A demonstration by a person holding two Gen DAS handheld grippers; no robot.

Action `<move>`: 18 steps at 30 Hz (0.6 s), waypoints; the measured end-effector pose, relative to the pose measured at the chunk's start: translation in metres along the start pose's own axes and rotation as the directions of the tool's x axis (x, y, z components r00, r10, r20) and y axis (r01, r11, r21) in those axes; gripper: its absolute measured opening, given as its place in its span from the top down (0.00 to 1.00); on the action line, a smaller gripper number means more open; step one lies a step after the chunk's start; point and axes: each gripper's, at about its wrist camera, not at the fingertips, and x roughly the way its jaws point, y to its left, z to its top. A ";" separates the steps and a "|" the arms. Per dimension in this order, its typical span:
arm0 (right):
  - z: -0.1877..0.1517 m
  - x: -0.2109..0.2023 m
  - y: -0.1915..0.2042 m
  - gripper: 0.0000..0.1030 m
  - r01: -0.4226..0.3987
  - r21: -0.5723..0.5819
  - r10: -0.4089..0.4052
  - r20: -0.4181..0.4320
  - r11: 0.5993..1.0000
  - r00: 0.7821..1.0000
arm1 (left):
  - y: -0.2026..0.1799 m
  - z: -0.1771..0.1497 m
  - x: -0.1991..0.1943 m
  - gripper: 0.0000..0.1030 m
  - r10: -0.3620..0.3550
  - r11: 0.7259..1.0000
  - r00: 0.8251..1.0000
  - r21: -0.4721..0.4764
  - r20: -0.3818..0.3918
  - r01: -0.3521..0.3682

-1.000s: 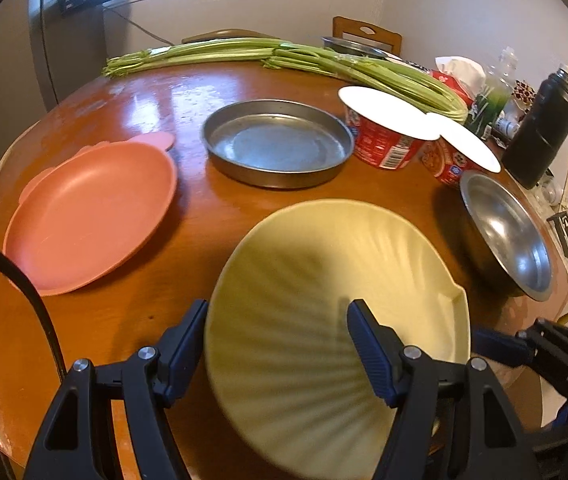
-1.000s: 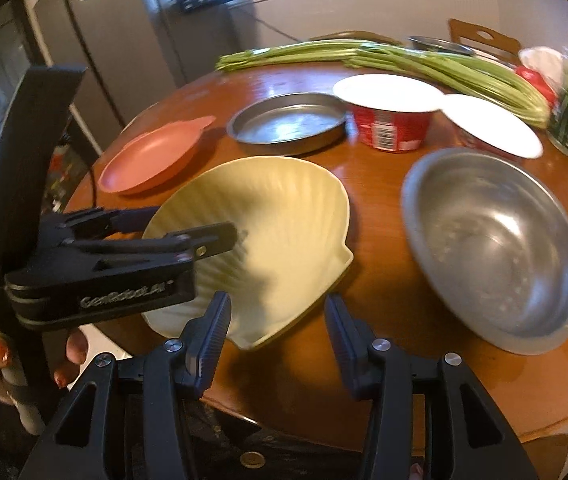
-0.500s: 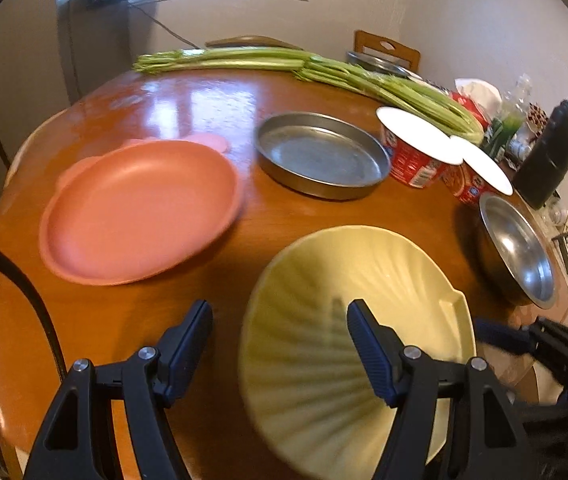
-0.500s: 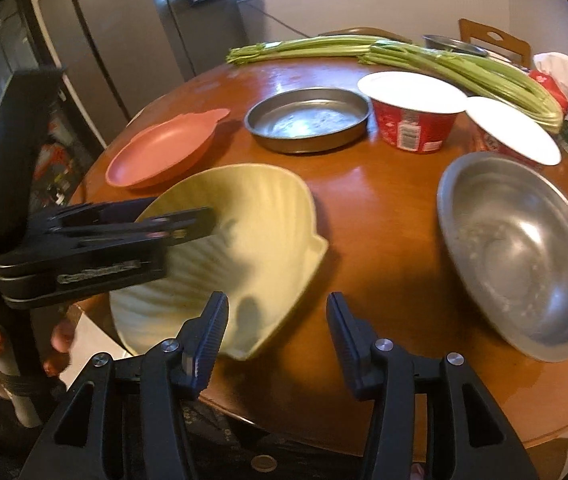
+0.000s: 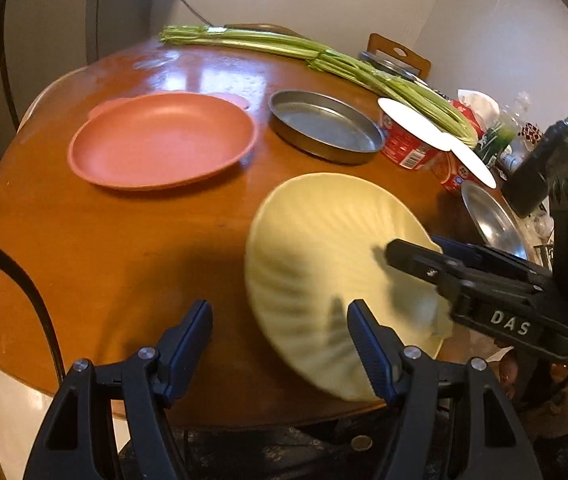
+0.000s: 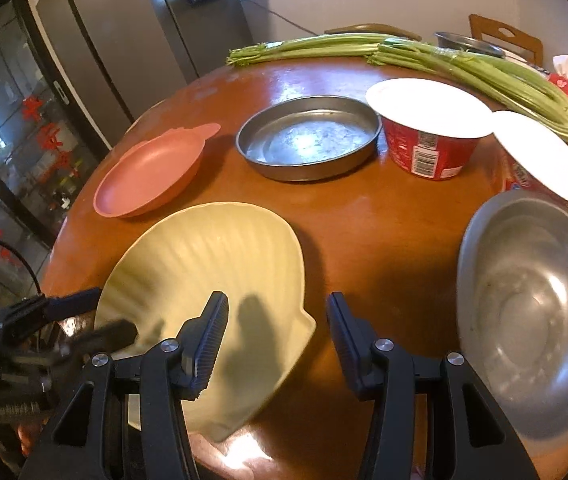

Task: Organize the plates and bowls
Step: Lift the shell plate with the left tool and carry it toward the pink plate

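At the near edge of the counter (image 5: 104, 240), the yellow shell plate (image 6: 212, 264) sits tilted and overhangs the rim; what supports it cannot be told. The right claw (image 6: 276, 336) is wide, its fingers either side of the plate's corner, probably to take it. The left claw (image 5: 276, 332) is wide and empty beside it. The pink plate (image 5: 160, 144), a likely stacking spot, lies beyond.

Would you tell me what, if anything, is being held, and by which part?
The left hand-held gripper and right hand-held gripper are open, clamping nothing. Each has one finger over the plate; whether they touch it cannot be told.
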 end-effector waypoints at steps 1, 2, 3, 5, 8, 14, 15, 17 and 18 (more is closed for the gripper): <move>-0.001 -0.001 0.002 0.49 0.000 -0.009 0.000 0.006 1.000 1.000 | -0.003 0.000 0.001 0.32 0.003 1.000 1.000 0.008 -0.002 -0.003; -0.001 -0.002 0.004 0.49 -0.006 -0.023 0.006 0.017 1.000 1.000 | -0.009 0.000 0.003 0.32 0.003 1.000 1.000 0.025 -0.002 -0.003; -0.003 -0.003 0.006 0.49 -0.010 -0.032 0.010 0.020 0.999 1.000 | -0.013 0.000 0.004 0.32 0.008 0.999 1.000 0.032 0.000 -0.008; -0.004 -0.004 0.011 0.51 -0.015 -0.053 0.016 0.024 0.998 1.000 | -0.020 0.001 0.006 0.33 0.001 0.999 1.000 0.050 0.001 -0.001; -0.006 -0.005 0.012 0.52 0.008 -0.062 -0.007 0.024 0.998 1.000 | -0.027 0.002 0.009 0.33 0.037 0.996 0.999 0.080 0.014 -0.038; -0.005 -0.007 0.012 0.52 0.003 -0.053 -0.001 0.033 0.999 0.999 | -0.027 0.007 0.014 0.35 0.081 0.992 0.996 0.094 0.035 -0.084; -0.004 -0.007 0.012 0.52 -0.001 -0.050 0.002 0.034 0.999 0.999 | -0.026 0.008 0.014 0.37 0.085 0.992 0.996 0.091 0.036 -0.088; -0.003 -0.008 0.012 0.52 -0.013 -0.044 0.015 0.036 0.999 0.999 | -0.023 0.010 0.014 0.37 0.086 0.993 0.996 0.082 0.038 -0.088; -0.002 -0.009 0.013 0.52 -0.017 -0.042 0.018 0.039 0.999 0.999 | -0.022 0.011 0.014 0.37 0.086 0.993 0.995 0.080 0.041 -0.089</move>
